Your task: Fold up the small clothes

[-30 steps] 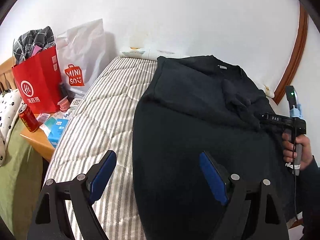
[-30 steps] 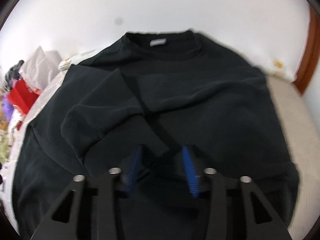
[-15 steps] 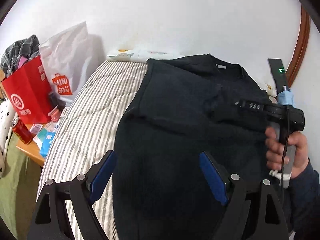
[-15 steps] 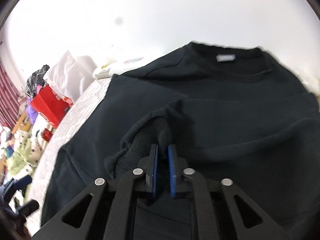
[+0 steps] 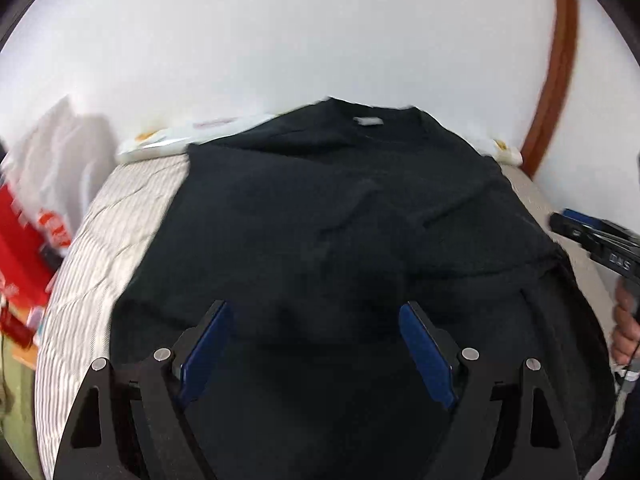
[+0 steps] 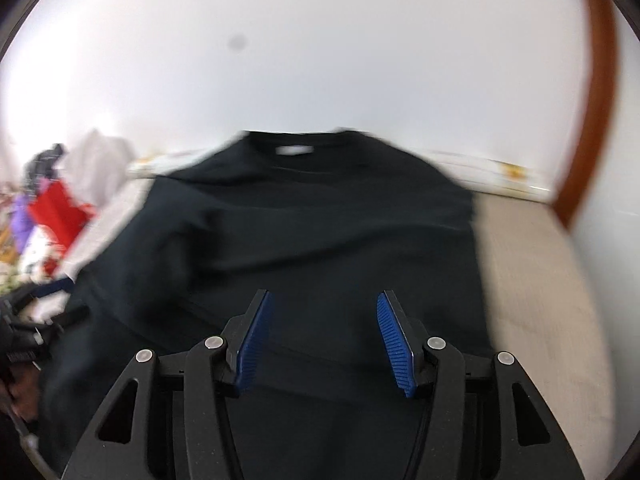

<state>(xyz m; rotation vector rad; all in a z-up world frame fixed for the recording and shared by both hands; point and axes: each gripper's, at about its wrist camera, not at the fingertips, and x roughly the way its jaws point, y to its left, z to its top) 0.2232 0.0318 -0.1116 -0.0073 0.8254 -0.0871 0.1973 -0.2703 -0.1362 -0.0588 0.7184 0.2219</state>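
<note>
A black long-sleeved knit sweatshirt (image 5: 344, 216) is spread on the striped mattress (image 5: 116, 236), both left gripper (image 5: 316, 348) and right gripper (image 6: 326, 338) held spread, empty, above it.

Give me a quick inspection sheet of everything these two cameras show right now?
Surface: striped mattress, beige at its right side.
Job's things: black sweatshirt spread flat, collar toward the wall, sleeves folded in.
Clutter: red bag and white bag at the left, blurred.
Grippers: left gripper open, empty; right gripper open, empty, both above the sweatshirt.
Cables: thin cord below the right hand.
Surroundings: white wall, brown curved trim.
</note>
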